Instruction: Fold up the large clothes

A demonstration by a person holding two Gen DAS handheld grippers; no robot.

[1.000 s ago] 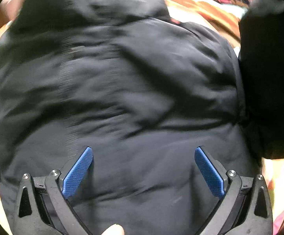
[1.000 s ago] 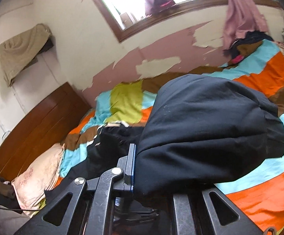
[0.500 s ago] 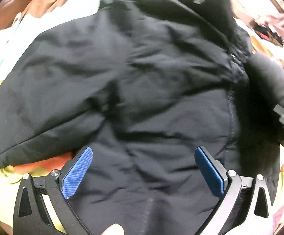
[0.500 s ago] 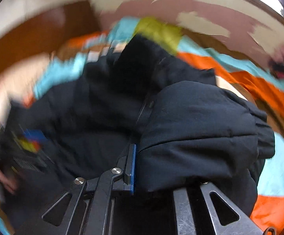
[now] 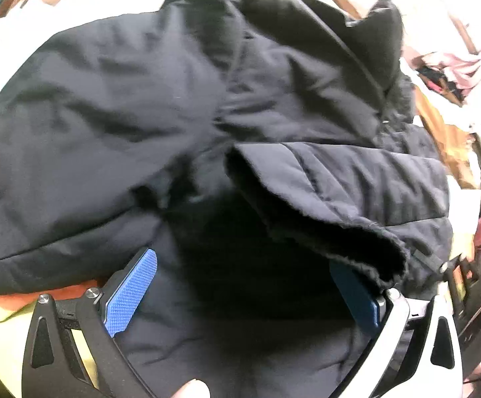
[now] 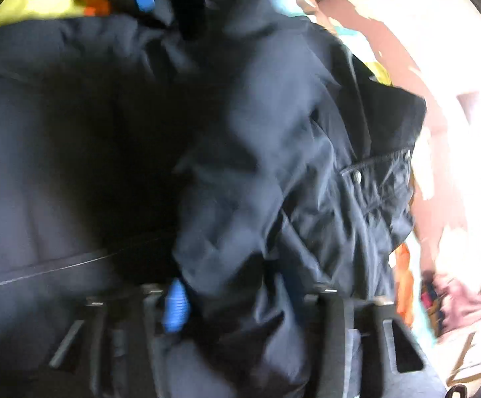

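Left wrist view: black jacket point(image 5: 140, 126) spread on bedspread point(image 5: 41, 301), directly ahead. Left gripper point(image 5: 243, 298) wide, empty, over hem. Right gripper point(image 6: 233, 301) clamped on jacket fold, probably sleeve; blur. Sleeve point(image 5: 356, 192) crosses rightward, nearer right.

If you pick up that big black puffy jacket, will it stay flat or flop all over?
The big black padded jacket will probably flop: the part in the right gripper already sags in deep folds. It looks thick and puffy, so likely bulky yet fairly light. Its smooth shell may slip a little. The left gripper is open above it.
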